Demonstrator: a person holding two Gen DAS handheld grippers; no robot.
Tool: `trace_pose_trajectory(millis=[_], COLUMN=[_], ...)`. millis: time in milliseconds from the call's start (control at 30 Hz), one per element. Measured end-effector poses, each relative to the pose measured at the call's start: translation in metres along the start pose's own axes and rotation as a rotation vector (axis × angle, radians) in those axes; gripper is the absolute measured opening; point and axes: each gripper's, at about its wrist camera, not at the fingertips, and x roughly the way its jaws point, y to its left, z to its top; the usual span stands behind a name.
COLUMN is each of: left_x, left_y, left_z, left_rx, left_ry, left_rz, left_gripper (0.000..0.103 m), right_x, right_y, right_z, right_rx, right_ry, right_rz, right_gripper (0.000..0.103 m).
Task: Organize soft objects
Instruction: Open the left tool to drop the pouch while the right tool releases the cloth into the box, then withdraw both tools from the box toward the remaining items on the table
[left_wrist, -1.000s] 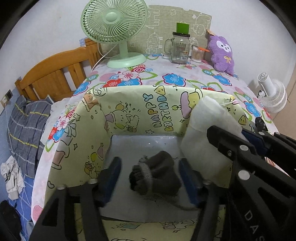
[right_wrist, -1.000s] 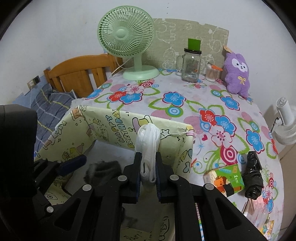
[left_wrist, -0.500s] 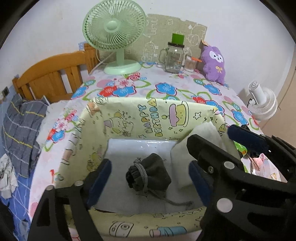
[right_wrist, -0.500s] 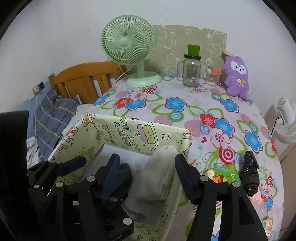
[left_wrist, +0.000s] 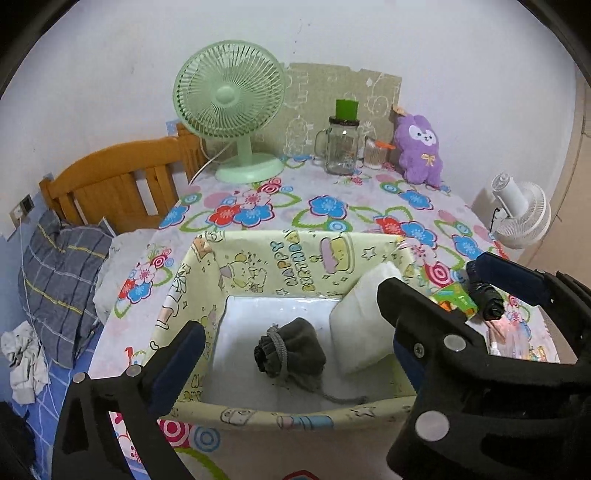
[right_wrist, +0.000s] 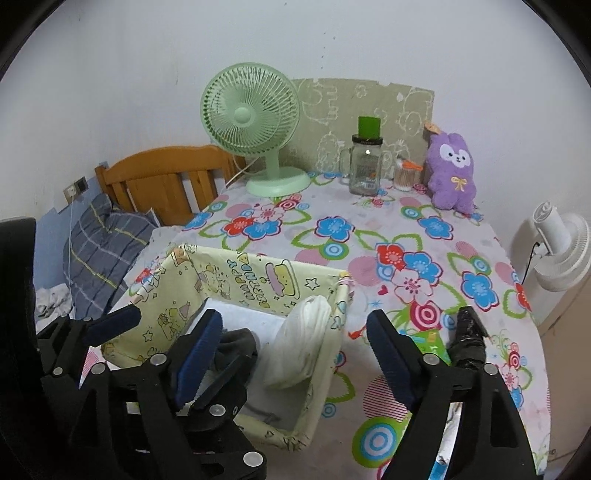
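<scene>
A yellow cartoon-print fabric basket (left_wrist: 258, 258) (right_wrist: 236, 273) stands on the flowered table. Inside it lie a dark grey drawstring pouch (left_wrist: 291, 350) (right_wrist: 236, 343) and a folded white cloth (left_wrist: 362, 321) (right_wrist: 299, 343) leaning on the right wall. My left gripper (left_wrist: 295, 350) is open and empty, above the basket's near side. My right gripper (right_wrist: 295, 354) is open and empty, over the basket's right side, jaws wide either side of the white cloth. A purple plush toy (left_wrist: 419, 151) (right_wrist: 452, 170) sits at the table's back right.
A green desk fan (left_wrist: 232, 110) (right_wrist: 258, 125), a glass jar with green lid (right_wrist: 365, 162) and a small cup stand at the back. A green box (left_wrist: 456, 299) and a black bundle (right_wrist: 467, 339) lie right of the basket. A wooden bed lies left.
My right gripper opened and let go of the white cloth, which now rests in the basket. Both grippers pulled back and up from the basket.
</scene>
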Motion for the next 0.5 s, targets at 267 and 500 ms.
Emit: trace_pose_trajectory(millis=[267,500], left_x=[-0.02,-0.039], left_y=[-0.014,-0.026], left_z=[0.001,0.002], left_rx=[0.019,0.028], left_ry=[-0.034,-0.082], left_rz=[-0.035,-0.03], left_gripper=[0.103,0.103], right_x=[-0.024,-0.048], right_y=[-0.009,-0.016], right_z=[-0.001,-0.002], right_rx=[0.012,0.018], right_ry=[-0.047,-0.089], right_rz=[-0.025,-0.029], right_gripper=[0.093,0.095])
